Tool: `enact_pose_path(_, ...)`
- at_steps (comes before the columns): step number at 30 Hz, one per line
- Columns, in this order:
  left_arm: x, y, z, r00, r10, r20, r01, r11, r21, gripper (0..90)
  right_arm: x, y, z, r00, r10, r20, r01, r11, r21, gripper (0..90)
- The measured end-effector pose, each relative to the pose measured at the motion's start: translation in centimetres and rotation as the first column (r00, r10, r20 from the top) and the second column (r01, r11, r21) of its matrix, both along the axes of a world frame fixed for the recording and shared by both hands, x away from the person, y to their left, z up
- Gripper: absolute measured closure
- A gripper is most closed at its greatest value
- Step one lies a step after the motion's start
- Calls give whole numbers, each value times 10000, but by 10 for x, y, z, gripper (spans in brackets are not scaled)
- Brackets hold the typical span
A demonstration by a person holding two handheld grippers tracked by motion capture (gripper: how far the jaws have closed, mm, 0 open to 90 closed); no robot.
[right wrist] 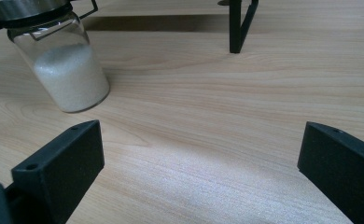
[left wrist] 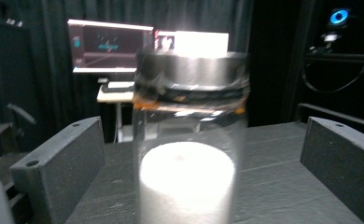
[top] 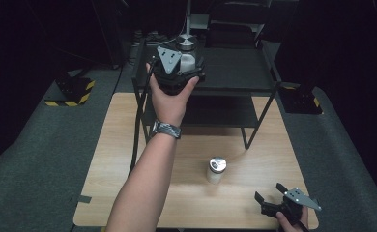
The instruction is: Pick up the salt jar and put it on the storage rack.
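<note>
High view
Left tongs (top: 189, 57): held up at the top shelf of the black rack (top: 235, 72), around a jar (top: 186, 48) with a metal lid.
Second jar (top: 216, 169): upright on the wooden table (top: 128, 145), in front of the rack, metal lid on, white contents.
Right tongs (top: 268, 192): low at the table's near right corner, spread, apart from the second jar.

Left gripper view
Jar (left wrist: 189, 140): glass, blurred, standing on the dark shelf between the jaws; white powder fills the lower part, dark lid on top.
Left tongs (left wrist: 189, 154): spread, with a gap between each jaw and the glass.

Right gripper view
Second jar (right wrist: 59, 60): glass, about half full of white grains, standing on the table (right wrist: 208, 116) beyond the left jaw.
Right tongs (right wrist: 201, 163): spread wide, pinching nothing.
Rack leg (right wrist: 235, 25): on the table farther back.
</note>
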State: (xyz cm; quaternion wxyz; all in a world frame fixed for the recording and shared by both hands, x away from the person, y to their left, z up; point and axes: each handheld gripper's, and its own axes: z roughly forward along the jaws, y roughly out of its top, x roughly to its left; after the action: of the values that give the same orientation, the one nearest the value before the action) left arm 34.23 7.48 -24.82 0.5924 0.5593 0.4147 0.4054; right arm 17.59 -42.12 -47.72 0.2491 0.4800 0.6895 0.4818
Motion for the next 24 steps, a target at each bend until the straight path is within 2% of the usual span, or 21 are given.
enact_pose_path(2, -6, 1, 1, 10000, 42, 61, -42, 9999, 114, 5, 0, 0, 0, 10000, 25, -3, -25, 10000, -34, 1)
enact_pose_path(7, -22, 14, 2, 9998, -76, 177, 74, 9999, 91, 5, 1, 0, 1, 10000, 82, -43, -82, 10000, -49, 1)
enact_pose_path(16, -55, 38, -6, 9992, -99, 374, 92, 9998, 184, 5, 3, -1, 1, 9998, 196, -60, -196, 9998, -86, 1)
enact_pose_path(21, -73, 49, -16, 9986, -108, 512, 96, 9997, 235, 5, 3, 0, 1, 9997, 234, -39, -234, 9997, -116, 1)
enact_pose_path(24, -82, 54, -27, 9990, -118, 435, 115, 9999, 84, 5, 3, 0, 2, 9996, 276, -54, -277, 9995, -174, 1)
